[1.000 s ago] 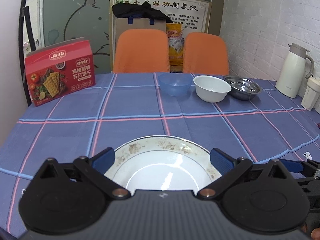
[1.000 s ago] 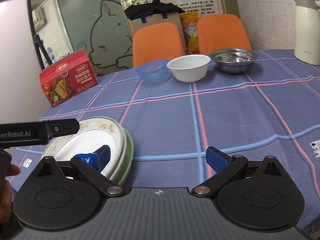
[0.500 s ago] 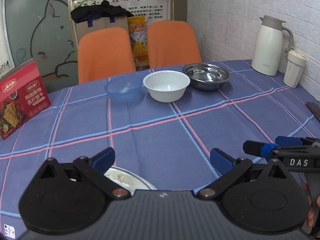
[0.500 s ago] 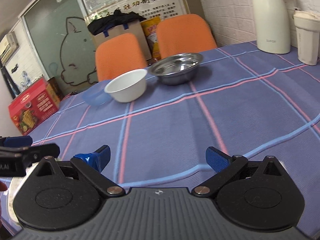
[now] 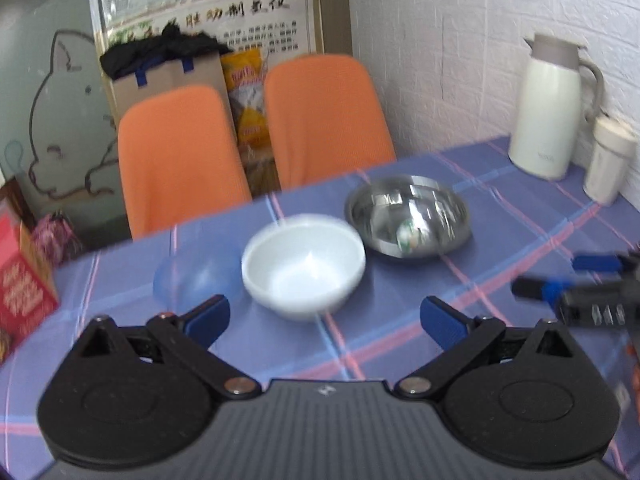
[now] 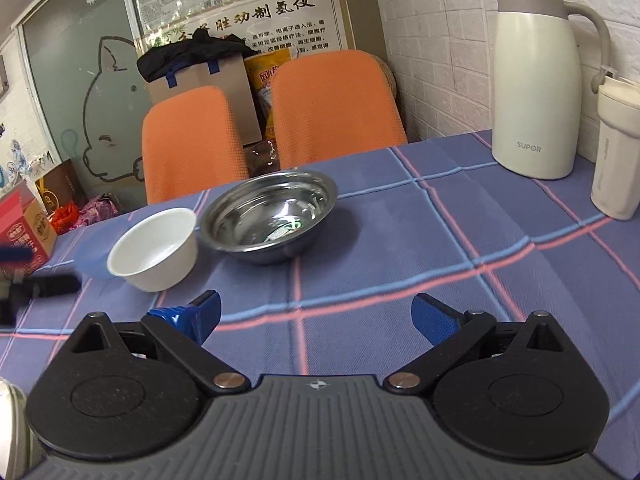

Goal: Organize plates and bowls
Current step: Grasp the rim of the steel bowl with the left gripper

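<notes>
Three bowls stand in a row at the table's far side: a blue plastic bowl (image 5: 192, 276), a white bowl (image 5: 303, 266) and a steel bowl (image 5: 408, 216). My left gripper (image 5: 324, 318) is open and empty, just short of the white bowl. My right gripper (image 6: 316, 314) is open and empty too, a little before the steel bowl (image 6: 269, 215) and right of the white bowl (image 6: 154, 248). The blue bowl (image 6: 94, 256) is partly hidden behind the white one. The plate stack shows only as a rim (image 6: 12, 432) at the lower left of the right wrist view.
A white thermos jug (image 6: 534, 80) and a white cup (image 6: 618, 152) stand at the right by the brick wall. A red cracker box (image 5: 20, 276) sits at the left edge. Two orange chairs (image 5: 256, 132) stand behind the table. The right gripper's fingers (image 5: 560, 284) show at right.
Both grippers have moved forward from the plates toward the bowls, which now loom larger. The plates have dropped out of the left view. Both grippers stay open.
</notes>
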`<state>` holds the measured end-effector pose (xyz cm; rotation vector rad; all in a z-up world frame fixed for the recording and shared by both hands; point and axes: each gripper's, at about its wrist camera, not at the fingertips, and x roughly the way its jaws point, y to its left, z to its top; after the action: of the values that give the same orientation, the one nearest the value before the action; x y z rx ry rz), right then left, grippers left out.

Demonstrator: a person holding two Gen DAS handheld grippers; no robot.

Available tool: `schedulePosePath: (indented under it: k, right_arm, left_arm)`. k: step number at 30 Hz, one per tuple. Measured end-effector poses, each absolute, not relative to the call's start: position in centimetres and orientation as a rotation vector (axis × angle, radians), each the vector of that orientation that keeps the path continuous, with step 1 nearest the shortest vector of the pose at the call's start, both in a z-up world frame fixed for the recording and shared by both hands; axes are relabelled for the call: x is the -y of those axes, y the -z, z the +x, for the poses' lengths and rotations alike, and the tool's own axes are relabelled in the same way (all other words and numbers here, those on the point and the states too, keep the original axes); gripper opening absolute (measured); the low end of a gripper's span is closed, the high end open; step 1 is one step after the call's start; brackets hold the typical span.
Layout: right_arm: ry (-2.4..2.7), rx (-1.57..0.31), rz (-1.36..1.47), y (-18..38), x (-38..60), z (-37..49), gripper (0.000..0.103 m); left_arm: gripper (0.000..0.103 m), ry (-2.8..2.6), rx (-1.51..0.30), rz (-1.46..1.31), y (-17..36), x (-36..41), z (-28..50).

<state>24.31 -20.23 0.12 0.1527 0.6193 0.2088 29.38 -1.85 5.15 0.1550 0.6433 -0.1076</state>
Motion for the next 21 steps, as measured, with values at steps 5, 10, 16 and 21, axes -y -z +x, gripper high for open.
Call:
schedulePosePath:
  k: [5, 10, 16, 21]
  right_arm:
    - [-0.213, -0.663, 0.121, -0.3, 20.2, 28.2, 0.089]
    - [-0.222, -0.691, 0.123, -0.4, 19.6, 32.4, 0.089]
    - [-0.267, -0.745, 0.119, 1.2, 18.5, 35.4, 0.089]
    - [-0.316, -0.804, 0.129, 2.4, 17.5, 37.0, 0.09]
  left_arm:
    - [0.1, 0.141, -0.668, 0.165, -5.3, 3.6, 39.3]
    - [0.1, 0.191, -0.794, 0.141, -2.6, 5.0, 47.3]
    - [0.1, 0.233, -0.874, 0.123, -0.1, 6.1, 52.2]
    - [0.1, 0.254, -0.921, 0.115, 0.9, 6.8, 53.7]
